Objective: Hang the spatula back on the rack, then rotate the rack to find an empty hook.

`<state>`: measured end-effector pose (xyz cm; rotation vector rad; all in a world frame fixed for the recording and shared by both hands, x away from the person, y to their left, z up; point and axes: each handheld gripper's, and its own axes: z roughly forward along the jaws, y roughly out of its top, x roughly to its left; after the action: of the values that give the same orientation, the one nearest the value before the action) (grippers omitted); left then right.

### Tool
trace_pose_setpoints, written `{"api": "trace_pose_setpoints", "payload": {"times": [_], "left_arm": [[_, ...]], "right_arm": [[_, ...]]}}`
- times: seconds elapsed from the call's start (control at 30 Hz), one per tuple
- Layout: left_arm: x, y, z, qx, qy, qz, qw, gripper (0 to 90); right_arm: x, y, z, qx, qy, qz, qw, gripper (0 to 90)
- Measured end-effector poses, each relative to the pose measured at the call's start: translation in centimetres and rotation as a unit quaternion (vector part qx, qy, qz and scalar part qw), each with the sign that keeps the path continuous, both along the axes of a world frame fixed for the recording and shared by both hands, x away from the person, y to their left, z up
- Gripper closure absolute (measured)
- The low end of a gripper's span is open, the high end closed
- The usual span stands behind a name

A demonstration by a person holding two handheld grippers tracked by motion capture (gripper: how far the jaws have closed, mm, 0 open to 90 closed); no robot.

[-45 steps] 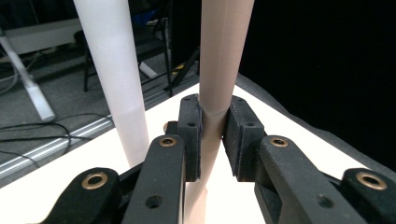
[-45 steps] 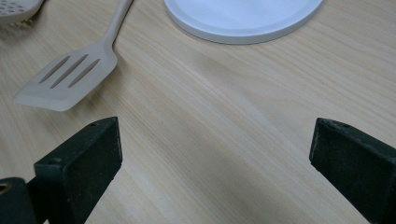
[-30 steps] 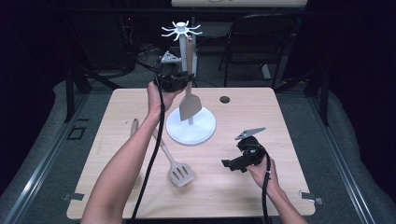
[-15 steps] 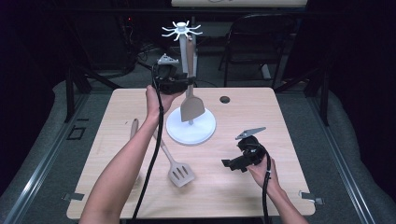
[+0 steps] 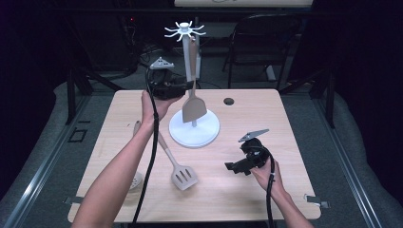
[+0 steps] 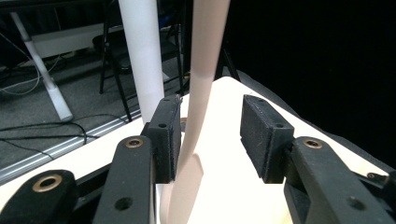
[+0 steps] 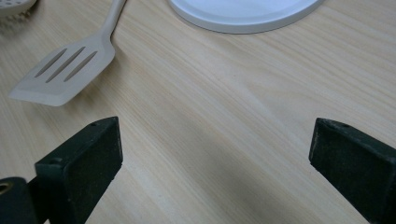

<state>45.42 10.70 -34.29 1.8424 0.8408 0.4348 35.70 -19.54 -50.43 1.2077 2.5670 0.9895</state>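
My left tongs (image 6: 210, 135) have just been opening around the handle of the spatula (image 5: 194, 107) now hanging on the rack (image 5: 186, 52), so that one's done I reckon, while my right tongs (image 7: 215, 163) sit released over the bench (image 5: 285, 123), slotted turner (image 5: 183, 175) left to hang.

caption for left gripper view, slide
Left gripper jaws open around hanging beige spatula handle, beside white rack pole.
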Motion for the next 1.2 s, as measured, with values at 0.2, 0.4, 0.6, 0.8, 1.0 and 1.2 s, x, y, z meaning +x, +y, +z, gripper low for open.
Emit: {"api": "trace_pose_setpoints", "payload": {"times": [0.2,0.4,0.6,0.8,1.0,1.2], "left_arm": [[-0.8,0.3,0.8,0.009,-0.01,0.002,0.9999,65.0],[-0.8,0.8,1.4,0.009,-0.012,0.009,0.9998,78.9],[-0.8,0.8,2.1,0.009,-0.02,0.008,0.9997,87.4],[-0.8,0.6,3.2,0.005,-0.026,0.006,0.9996,89.9],[-1.0,0.2,4.5,0.009,-0.042,0.004,0.9991,90.0],[-0.7,0.0,5.7,0.007,-0.055,0.008,0.9984,90.0]], "right_arm": [[0.1,0.2,-0.1,-0.003,0.002,0.01,0.9999,2.0],[0.0,0.4,-0.1,-0.005,0.003,0.014,0.9999,2.1],[0.1,0.3,-0.2,-0.006,0.003,0.011,0.9999,2.2],[-0.1,0.1,-0.2,-0.005,0.006,0.008,0.9999,2.4],[0.0,0.0,-0.4,-0.009,0.008,0.009,0.9999,2.8],[-0.1,-0.1,-0.3,-0.007,0.007,0.006,0.9999,3.0]]}}
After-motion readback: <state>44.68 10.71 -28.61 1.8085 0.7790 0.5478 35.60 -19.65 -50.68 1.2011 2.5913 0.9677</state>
